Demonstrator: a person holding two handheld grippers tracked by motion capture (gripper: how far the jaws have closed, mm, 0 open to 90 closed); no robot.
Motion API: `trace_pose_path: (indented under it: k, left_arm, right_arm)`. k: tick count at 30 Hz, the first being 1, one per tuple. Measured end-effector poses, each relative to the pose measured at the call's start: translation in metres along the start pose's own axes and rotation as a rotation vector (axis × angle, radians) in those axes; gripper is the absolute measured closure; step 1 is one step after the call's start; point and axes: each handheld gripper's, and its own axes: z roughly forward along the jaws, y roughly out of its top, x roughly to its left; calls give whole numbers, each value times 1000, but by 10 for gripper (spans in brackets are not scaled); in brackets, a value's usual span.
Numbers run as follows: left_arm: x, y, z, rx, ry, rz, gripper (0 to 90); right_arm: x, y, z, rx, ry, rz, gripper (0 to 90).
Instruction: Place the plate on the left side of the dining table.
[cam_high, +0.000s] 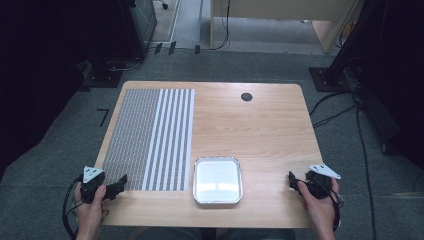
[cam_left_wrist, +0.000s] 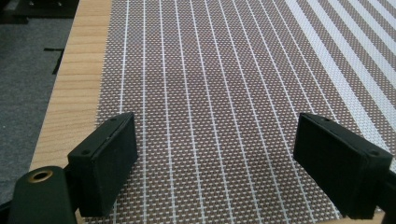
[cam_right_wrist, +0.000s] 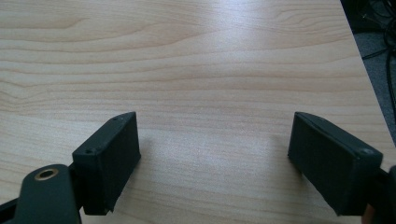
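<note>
A woven placemat (cam_high: 150, 137) with grey and white stripes lies on the left half of the wooden table (cam_high: 260, 125). A shallow square metal tray (cam_high: 218, 180) sits near the front edge, right of the mat. My left gripper (cam_high: 121, 183) rests at the mat's front left corner, held by a hand. Its jaws stand wide apart over the mat (cam_left_wrist: 210, 93) with nothing between them. My right gripper (cam_high: 291, 181) sits at the front right of the table, open over bare wood (cam_right_wrist: 210, 70).
A small dark round grommet (cam_high: 246, 97) is set into the table near its back edge. Cables (cam_high: 365, 150) run over the grey carpet to the right. Dark equipment stands (cam_high: 330, 75) flank the table at the back.
</note>
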Motion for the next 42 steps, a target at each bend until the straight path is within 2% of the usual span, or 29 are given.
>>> trace_pose_path:
  k: [5,9,14,18,23,25,30,32,33,34,35,37,38,42]
  left_arm:
    - [2,1,-3,-15,5,-15,133]
    - [3,2,-6,-32,7,-34,133]
    - [0,7,-9,-42,6,-34,133]
    - [-7,17,-11,-41,16,1,133]
    - [-12,26,-14,-46,-22,-10,133]
    - [-15,30,-14,-48,-20,-5,133]
    - [-27,40,-13,-64,-37,10,132]
    - [-37,46,-11,-73,-67,10,132]
    - [-37,46,-11,-73,-67,10,132]
    - [-45,50,-9,-76,-71,27,131]
    - [-45,50,-9,-76,-71,27,132]
    - [-57,55,-4,-77,-94,42,131]
    - [-57,55,-4,-77,-94,42,130]
    - [-72,61,1,-83,-118,60,129]
  right_arm:
    - [0,0,-1,-3,-8,7,177]
    - [-3,-1,-3,-14,11,38,186]
    - [0,3,-8,-39,17,49,186]
    - [5,9,-10,-40,35,54,186]
    - [9,16,-13,-48,52,45,185]
    - [12,20,-15,-56,70,45,181]
    - [15,27,-16,-70,75,46,181]
    - [16,30,-17,-74,80,43,181]
    - [16,30,-17,-74,80,43,181]
    - [19,32,-18,-78,79,34,181]
    - [20,34,-18,-80,78,29,181]
    - [22,36,-18,-82,80,28,181]
    - [23,37,-17,-85,80,25,181]
    - [27,39,-17,-88,85,21,181]
